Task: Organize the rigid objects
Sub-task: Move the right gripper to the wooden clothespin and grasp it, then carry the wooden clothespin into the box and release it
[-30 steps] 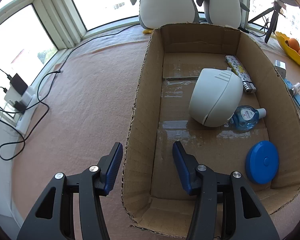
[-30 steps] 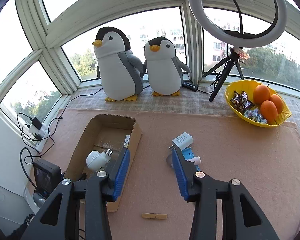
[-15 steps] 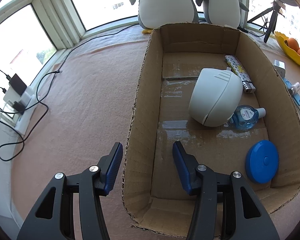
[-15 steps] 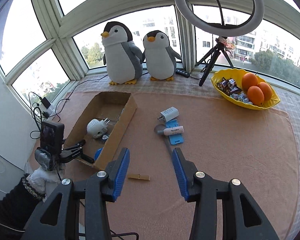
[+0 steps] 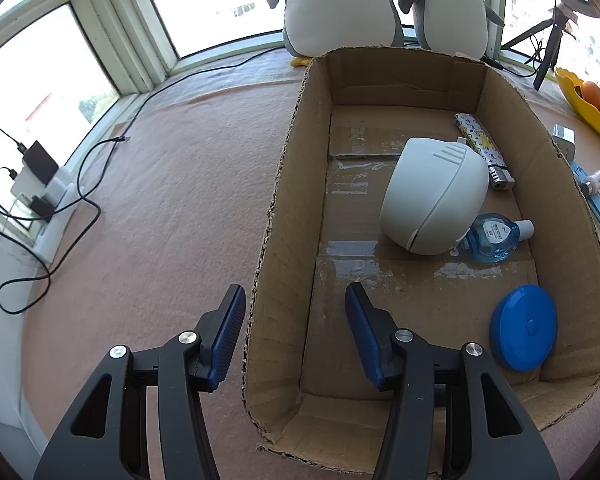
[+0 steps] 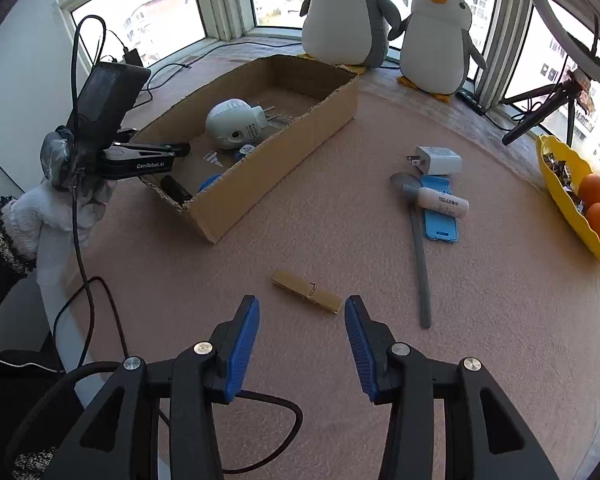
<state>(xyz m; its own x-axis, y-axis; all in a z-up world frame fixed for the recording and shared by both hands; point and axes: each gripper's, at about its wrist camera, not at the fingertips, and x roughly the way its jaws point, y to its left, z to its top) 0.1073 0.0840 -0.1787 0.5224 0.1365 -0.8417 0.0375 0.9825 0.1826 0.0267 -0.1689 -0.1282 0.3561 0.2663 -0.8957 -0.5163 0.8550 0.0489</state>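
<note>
A cardboard box (image 5: 292,216) (image 6: 300,144) holds a white rounded plug device (image 5: 432,196) (image 6: 230,122), a small blue bottle (image 5: 494,236), a blue round disc (image 5: 524,326) and a lighter (image 5: 482,150). My left gripper (image 5: 296,320) is open, straddling the box's near left wall. My right gripper (image 6: 300,330) is open, just in front of a wooden clothespin (image 6: 306,290) lying on the mat. Beyond it lie a grey spoon (image 6: 418,252), a white tube (image 6: 442,202) on a blue flat piece (image 6: 440,216), and a white charger (image 6: 438,160).
Two plush penguins (image 6: 352,12) stand behind the box. A yellow bowl with oranges (image 6: 580,200) is at the right edge. A tripod (image 6: 540,108) stands at the back right. Cables and a power strip (image 5: 40,200) lie at the left by the window.
My right gripper has swung down and forward, close to the mat, and now faces the clothespin. My left gripper has stayed at the box wall.
</note>
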